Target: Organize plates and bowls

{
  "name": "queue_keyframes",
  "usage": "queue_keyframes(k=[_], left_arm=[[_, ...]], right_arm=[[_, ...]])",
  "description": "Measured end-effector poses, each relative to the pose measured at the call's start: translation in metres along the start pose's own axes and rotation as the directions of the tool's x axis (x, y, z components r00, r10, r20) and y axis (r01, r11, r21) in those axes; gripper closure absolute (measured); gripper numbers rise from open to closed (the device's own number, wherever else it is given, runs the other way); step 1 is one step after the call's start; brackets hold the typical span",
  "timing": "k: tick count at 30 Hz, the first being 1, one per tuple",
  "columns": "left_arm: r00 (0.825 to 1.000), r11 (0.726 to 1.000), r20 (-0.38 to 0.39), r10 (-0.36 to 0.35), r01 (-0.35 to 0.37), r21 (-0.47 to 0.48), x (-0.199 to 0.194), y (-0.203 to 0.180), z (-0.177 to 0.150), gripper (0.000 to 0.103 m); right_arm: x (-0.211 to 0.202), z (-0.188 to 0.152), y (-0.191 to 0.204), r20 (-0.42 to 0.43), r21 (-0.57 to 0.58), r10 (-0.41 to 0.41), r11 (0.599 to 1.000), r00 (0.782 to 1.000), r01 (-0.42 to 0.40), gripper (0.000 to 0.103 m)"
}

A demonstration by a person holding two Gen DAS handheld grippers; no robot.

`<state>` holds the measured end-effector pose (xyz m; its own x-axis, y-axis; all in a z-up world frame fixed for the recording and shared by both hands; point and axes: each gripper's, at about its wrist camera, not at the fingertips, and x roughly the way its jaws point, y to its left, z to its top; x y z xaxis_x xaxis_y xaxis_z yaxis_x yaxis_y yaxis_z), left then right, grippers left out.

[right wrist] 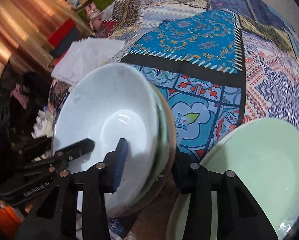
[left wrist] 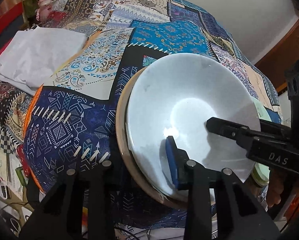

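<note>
A pale blue-white bowl [left wrist: 181,108] sits on a stack with a tan plate rim [left wrist: 121,136] beneath it, on the patchwork tablecloth. In the right wrist view the same bowl [right wrist: 101,120] tops a green plate edge [right wrist: 162,124] and a tan one. My left gripper [left wrist: 141,172] is open, its right finger's blue pad [left wrist: 172,162] inside the bowl, the left finger off the rim. My right gripper [right wrist: 149,166] is open and straddles the stack's rim, its blue pad [right wrist: 119,166] inside the bowl. The right gripper's finger [left wrist: 225,128] shows over the bowl. A mint green bowl [right wrist: 265,172] lies at the lower right.
A folded white cloth [left wrist: 35,54] lies on the table's far left. The patchwork tablecloth [left wrist: 169,32] covers the table. Clutter, boxes and a pink toy rabbit [left wrist: 44,6] stand beyond the far left edge. A wall rises behind the table.
</note>
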<state>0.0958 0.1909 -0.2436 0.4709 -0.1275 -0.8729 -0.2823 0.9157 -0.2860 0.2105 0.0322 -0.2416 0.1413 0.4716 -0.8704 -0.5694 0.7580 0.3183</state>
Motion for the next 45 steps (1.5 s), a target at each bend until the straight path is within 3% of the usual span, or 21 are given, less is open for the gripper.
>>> queue_keyframes(k=[14,23,45], left_arm=[[0.998,0.999,0.018,0.052,-0.052,-0.007,-0.015,-0.008,0.004,0.069],[0.998,0.999,0.05,0.043,-0.044,0.005,-0.028,-0.02,0.009,0.069],[0.995,0.992,0.105,-0.004,-0.009,0.123,-0.054,-0.097,0.019,0.069]], right_arm=[[-0.009,0.004,0.004,0.029,0.034,0.02,0.999,0.999,-0.021,0.072],[-0.028,0.004,0.003,0.076,0.028,0.011,1.0,0.997,-0.013,0.072],[-0.099,-0.012,-0.035,0.205,0.073,-0.041,0.997,0.978,0.027,0.072]])
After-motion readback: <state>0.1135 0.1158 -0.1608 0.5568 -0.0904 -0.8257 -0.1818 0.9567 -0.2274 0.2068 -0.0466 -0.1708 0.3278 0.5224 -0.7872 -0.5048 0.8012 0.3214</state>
